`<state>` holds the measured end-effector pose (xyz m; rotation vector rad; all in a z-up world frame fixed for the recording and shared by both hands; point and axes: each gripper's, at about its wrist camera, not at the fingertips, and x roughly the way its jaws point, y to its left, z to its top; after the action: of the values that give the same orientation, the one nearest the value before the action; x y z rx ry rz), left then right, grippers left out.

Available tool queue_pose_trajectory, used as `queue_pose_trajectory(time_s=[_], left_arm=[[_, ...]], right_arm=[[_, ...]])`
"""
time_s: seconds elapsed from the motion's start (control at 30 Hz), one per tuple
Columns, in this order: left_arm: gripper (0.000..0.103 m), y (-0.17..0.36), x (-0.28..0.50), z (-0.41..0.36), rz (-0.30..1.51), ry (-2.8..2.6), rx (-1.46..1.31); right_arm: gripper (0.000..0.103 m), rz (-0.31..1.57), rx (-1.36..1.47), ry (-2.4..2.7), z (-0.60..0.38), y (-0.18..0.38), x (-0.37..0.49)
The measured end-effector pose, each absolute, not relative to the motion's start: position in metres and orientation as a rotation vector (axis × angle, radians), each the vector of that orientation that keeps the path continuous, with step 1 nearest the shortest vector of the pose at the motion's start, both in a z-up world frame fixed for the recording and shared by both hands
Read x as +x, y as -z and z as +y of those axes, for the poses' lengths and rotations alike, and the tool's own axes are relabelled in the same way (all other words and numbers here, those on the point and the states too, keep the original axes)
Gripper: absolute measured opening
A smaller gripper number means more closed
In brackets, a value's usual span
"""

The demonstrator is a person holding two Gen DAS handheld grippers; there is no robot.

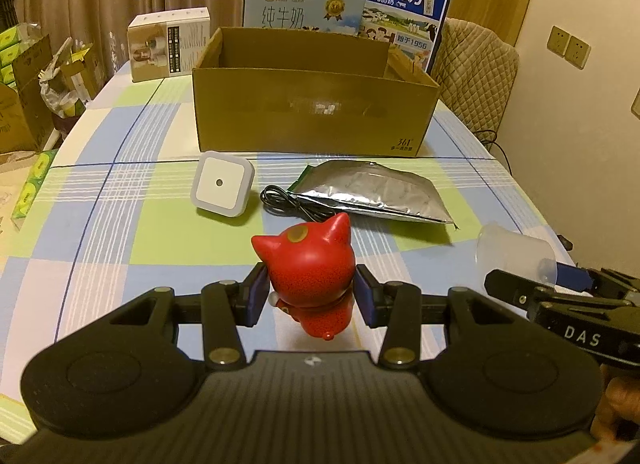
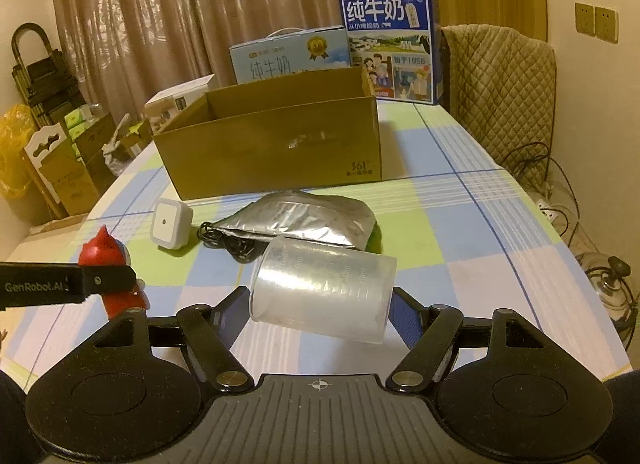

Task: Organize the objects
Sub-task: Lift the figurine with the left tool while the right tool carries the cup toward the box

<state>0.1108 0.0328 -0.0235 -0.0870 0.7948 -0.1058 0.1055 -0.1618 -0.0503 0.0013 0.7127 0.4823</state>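
Observation:
My left gripper (image 1: 310, 296) is shut on a red cat figurine (image 1: 310, 264), held just above the checked tablecloth. My right gripper (image 2: 320, 304) is shut on a clear plastic measuring cup (image 2: 322, 290), which lies on its side between the pads. The cup (image 1: 516, 256) and the right gripper (image 1: 560, 288) show at the right edge of the left wrist view. The figurine (image 2: 106, 256) and the left gripper's finger (image 2: 80, 284) show at the left of the right wrist view. An open cardboard box (image 1: 312, 103) (image 2: 272, 139) stands further back on the table.
On the cloth lie a white square night light (image 1: 222, 187) (image 2: 170, 227), a coiled black cable (image 1: 288, 203) (image 2: 228, 242) and a silver foil pouch (image 1: 372, 191) (image 2: 304, 219). Milk cartons (image 1: 404, 11) (image 2: 392, 47) and a white product box (image 1: 168, 43) stand behind the cardboard box. A padded chair (image 2: 500, 95) is at the right.

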Motion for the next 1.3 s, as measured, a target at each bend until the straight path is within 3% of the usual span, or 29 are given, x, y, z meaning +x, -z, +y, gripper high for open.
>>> queue_pose_trajectory(time_s=[0.6,1.3], left_arm=[[0.04,0.005,0.114,0.043,0.779,0.124,-0.104],[0.04,-0.064,0.195,0.062,0.744,0.18,-0.101]], right_arm=[[0.071,0.731,-0.001,-0.523,-0.156,0.029,0.116],[0.071,0.642,-0.085,-0.574,-0.139,-0.043,0.197]])
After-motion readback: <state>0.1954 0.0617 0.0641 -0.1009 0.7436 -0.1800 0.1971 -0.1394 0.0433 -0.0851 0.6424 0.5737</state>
